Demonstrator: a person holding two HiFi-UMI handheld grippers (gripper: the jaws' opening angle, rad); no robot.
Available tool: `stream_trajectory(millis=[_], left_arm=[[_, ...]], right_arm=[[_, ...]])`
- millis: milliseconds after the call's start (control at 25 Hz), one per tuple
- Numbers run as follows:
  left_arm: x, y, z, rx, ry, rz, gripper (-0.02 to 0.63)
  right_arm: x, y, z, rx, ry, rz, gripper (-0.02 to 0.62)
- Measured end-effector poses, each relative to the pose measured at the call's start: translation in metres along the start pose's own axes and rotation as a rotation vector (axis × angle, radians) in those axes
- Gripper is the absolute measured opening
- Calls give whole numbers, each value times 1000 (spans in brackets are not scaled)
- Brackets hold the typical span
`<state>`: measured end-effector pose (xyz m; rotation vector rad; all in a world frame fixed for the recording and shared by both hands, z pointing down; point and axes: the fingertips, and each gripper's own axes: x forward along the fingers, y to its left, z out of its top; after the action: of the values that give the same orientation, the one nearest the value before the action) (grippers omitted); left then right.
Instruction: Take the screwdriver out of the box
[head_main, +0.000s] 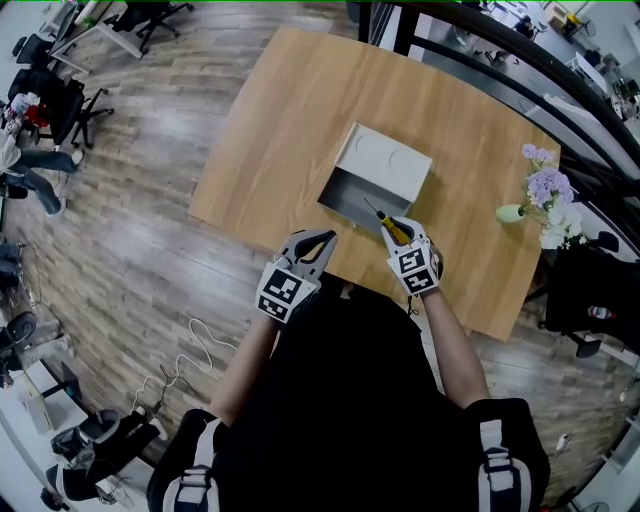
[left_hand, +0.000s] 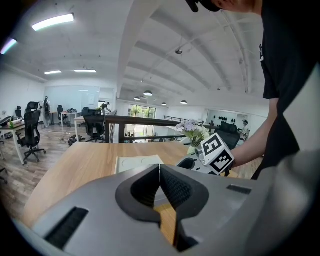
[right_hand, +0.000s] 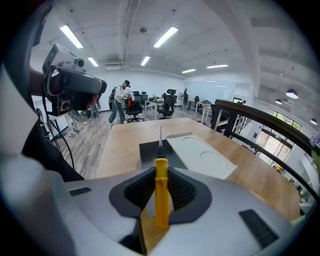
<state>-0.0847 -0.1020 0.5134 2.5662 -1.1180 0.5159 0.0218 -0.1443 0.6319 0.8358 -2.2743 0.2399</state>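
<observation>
My right gripper (head_main: 397, 229) is shut on a yellow-handled screwdriver (right_hand: 160, 192), whose metal shaft points forward over the open grey box (right_hand: 155, 152). In the head view the screwdriver (head_main: 387, 222) hangs just off the near right corner of the box (head_main: 345, 196), which lies on the wooden table (head_main: 270, 140) with its white lid (head_main: 385, 162) tipped back behind it. My left gripper (head_main: 320, 240) is shut with nothing in it and hovers at the table's near edge, left of the box. The left gripper view shows the white lid (left_hand: 137, 162) and my right gripper's marker cube (left_hand: 217, 153).
A small vase of pale flowers (head_main: 545, 205) stands near the table's right edge. Office chairs (head_main: 62, 98) stand on the wooden floor to the left, and a dark railing (head_main: 520, 60) runs behind the table. A cable (head_main: 190, 360) lies on the floor by my feet.
</observation>
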Motion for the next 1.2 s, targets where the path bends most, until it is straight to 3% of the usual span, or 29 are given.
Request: stream_trajectory(millis=[520, 1200], left_arm=[[-6, -32, -16, -8, 20, 44, 23], [-12, -61, -18, -2, -9, 81, 22]], right_arm=[[-40, 15, 18, -45, -188, 53, 87], [-85, 25, 45, -104, -292, 58, 87]])
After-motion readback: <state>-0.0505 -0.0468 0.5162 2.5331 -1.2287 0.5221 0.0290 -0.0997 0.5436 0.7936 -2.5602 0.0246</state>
